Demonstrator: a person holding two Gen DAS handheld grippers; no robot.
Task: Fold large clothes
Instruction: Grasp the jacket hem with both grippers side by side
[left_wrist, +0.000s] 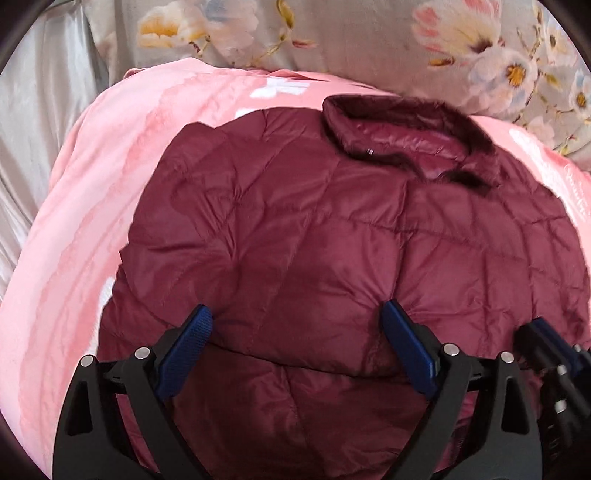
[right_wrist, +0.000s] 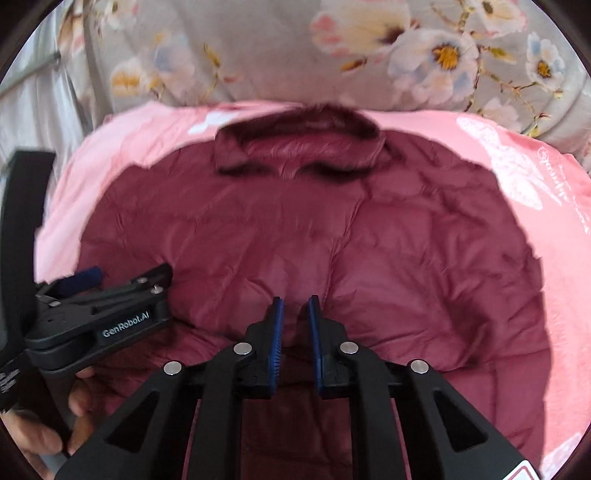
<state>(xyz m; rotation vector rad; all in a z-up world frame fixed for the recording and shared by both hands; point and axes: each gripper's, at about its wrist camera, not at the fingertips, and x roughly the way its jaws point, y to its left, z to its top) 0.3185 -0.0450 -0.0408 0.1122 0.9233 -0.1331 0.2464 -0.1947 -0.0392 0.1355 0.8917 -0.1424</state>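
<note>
Lying across the pink blanket (left_wrist: 74, 229) on the bed is the big quilted maroon jacket (left_wrist: 332, 229), taking up most of both views; it is resting front up, with its dark fur-trimmed collar (left_wrist: 402, 136) at the far end, towards the grey floral bedding (left_wrist: 369, 40) beyond; the blanket is showing around it on the left, the far side and the right. Judging by how it is lying, the sleeves are already looking tucked in, since the body is reading as one rounded block with no arm trailing out; a soft crease is running across the near part, where the lower section seems to be doubling over, though I cannot tell how neat that fold is. What is seeming left is the main fold of the hem end up towards the collar, then a pressing flat, as the padding is puffing up.

Hovering over the near half of the jacket, the left claw (left_wrist: 295, 332) is standing wide apart with nothing between its blue pads (left_wrist: 188, 343); it is gripping no cloth. Just beside it, the right claw (right_wrist: 295, 321) is sitting nearly closed, a narrow gap showing between its fingers (right_wrist: 277, 321); whether a pinch of fabric is caught there I cannot tell, as the tips are pointing at the puffed surface. A hand (right_wrist: 44, 435) is showing at the left claw's handle in the right wrist view.
</note>
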